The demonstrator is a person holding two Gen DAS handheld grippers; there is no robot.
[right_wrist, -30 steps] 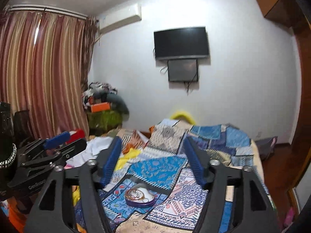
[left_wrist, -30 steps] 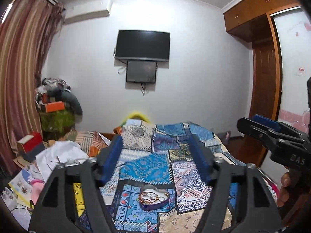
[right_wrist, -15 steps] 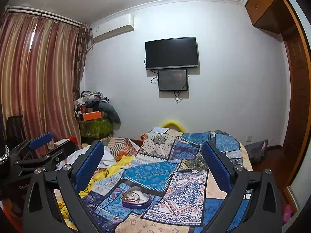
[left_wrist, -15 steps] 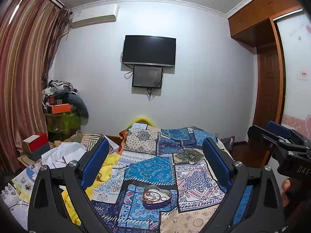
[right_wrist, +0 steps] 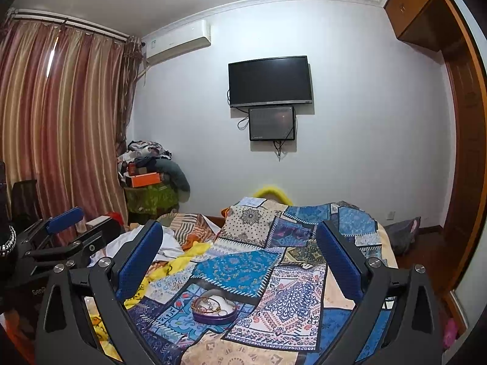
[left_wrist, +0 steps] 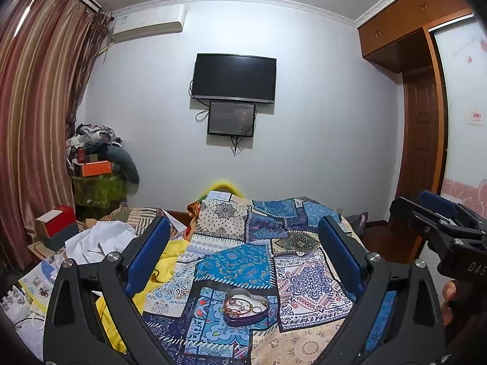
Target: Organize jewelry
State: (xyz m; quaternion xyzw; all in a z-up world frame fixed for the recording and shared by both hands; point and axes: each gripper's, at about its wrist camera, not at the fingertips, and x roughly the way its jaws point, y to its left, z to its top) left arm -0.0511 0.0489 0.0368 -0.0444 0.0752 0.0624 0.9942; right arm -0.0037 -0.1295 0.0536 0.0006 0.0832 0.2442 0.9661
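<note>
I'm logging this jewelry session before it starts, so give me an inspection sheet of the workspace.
Surface: patchwork bedspread, rumpled.
Job's things: heart-shaped tin on the bedspread, holding bracelets.
Clutter: white and yellow cloth, papers, stacked boxes at left.
Grippers: left gripper and right gripper open, empty, above the bed.
Cables: wires dangling under the wall TV.
Surroundings: striped curtains, air conditioner, wooden wardrobe.

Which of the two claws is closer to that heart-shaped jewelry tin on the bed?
Hard to call; roughly equal. The tin lies ahead of and below both. The left gripper and the right gripper both hang open above the bedspread, touching nothing.
</note>
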